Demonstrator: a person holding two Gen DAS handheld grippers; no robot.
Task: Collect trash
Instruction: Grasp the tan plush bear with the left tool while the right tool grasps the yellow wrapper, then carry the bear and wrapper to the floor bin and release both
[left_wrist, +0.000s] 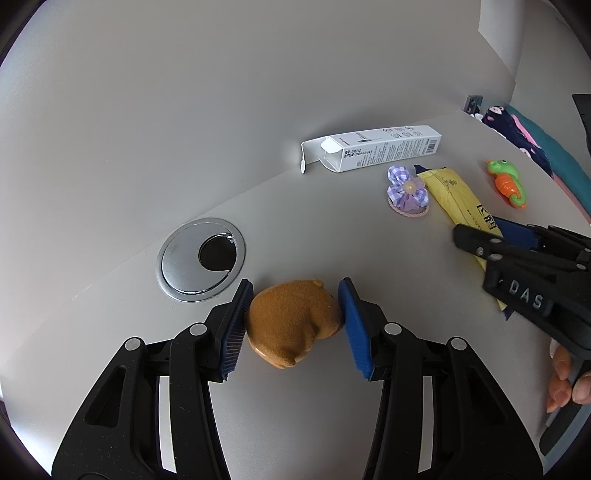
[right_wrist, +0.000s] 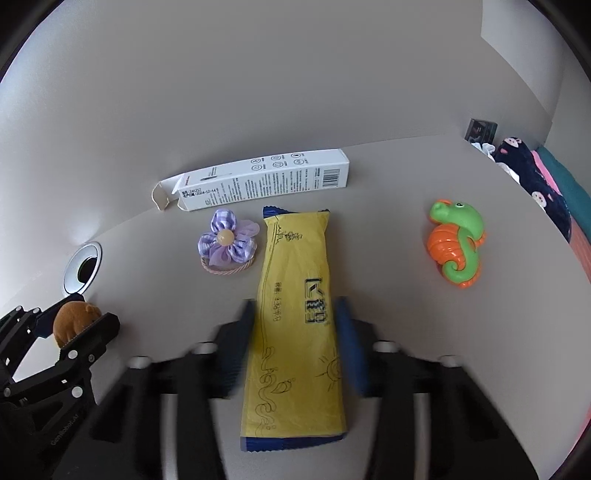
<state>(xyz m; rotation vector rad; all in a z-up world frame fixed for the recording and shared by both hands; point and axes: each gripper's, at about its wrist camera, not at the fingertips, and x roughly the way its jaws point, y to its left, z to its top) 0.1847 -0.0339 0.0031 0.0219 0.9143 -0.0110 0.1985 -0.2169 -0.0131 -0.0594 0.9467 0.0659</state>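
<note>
A yellow snack wrapper (right_wrist: 295, 317) with blue ends lies flat on the grey table; it also shows in the left wrist view (left_wrist: 454, 195). My right gripper (right_wrist: 295, 332) straddles its middle, jaws wide and blurred, pads just clear of its sides. An open white carton (right_wrist: 258, 181) lies against the wall, also in the left wrist view (left_wrist: 373, 151). My left gripper (left_wrist: 293, 317) has its blue pads on both sides of a brown plush bear (left_wrist: 291, 321), touching it on the table.
A purple flower hair tie (right_wrist: 227, 243) lies left of the wrapper. A green and orange seahorse toy (right_wrist: 456, 243) lies to the right. A round metal cable grommet (left_wrist: 201, 258) sits near the wall. Dark patterned fabric (right_wrist: 535, 184) lies at the far right edge.
</note>
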